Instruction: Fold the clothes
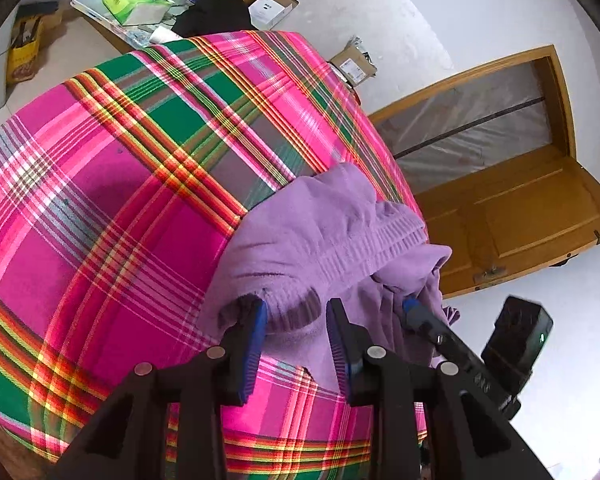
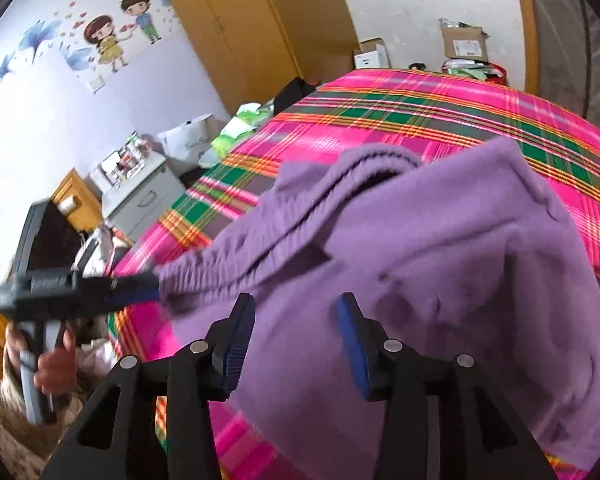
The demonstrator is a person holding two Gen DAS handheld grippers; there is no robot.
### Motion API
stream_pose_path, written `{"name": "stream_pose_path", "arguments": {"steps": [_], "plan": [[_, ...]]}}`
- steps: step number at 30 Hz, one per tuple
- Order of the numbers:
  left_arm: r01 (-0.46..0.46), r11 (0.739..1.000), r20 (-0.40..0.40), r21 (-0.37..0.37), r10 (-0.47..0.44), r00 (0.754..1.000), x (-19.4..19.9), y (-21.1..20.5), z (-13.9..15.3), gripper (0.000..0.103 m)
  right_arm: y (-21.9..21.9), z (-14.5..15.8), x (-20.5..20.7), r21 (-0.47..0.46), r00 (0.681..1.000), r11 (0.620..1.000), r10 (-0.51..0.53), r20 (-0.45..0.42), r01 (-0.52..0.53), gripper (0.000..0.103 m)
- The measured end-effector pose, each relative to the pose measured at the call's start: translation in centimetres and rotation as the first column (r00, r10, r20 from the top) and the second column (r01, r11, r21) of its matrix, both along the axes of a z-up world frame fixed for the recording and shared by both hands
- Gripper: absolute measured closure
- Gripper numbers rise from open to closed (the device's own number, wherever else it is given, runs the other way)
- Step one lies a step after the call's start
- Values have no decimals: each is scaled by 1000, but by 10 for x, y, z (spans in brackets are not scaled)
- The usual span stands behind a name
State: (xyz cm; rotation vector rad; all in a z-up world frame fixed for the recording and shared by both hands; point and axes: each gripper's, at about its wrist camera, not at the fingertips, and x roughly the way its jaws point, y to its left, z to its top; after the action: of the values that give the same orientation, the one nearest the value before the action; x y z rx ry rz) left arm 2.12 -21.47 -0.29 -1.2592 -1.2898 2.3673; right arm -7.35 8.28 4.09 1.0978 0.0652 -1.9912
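Left wrist view: my left tongs stand apart, tilted down over the purple garment's ribbed edge.
Right tongs: apart, nothing pinched, above the garment.
Surface: plaid bed.
Room: wooden door, white walls.

Purple garment on plaid bedspread

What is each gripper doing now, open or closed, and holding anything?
Left gripper: open, purple garment between the jaws, not pinched.
Right gripper: open above the garment, holding nothing.
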Motion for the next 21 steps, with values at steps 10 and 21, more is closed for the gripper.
{"name": "stream_pose_path", "arguments": {"steps": [10, 21], "plan": [[-16, 999, 40, 47, 14, 999, -5, -9, -14, 72, -22, -13, -57, -112, 980, 991, -50, 191, 72, 57], [10, 997, 58, 79, -14, 998, -13, -12, -16, 71, -38, -11, -83, -139, 960, 981, -98, 264, 139, 63]]}}
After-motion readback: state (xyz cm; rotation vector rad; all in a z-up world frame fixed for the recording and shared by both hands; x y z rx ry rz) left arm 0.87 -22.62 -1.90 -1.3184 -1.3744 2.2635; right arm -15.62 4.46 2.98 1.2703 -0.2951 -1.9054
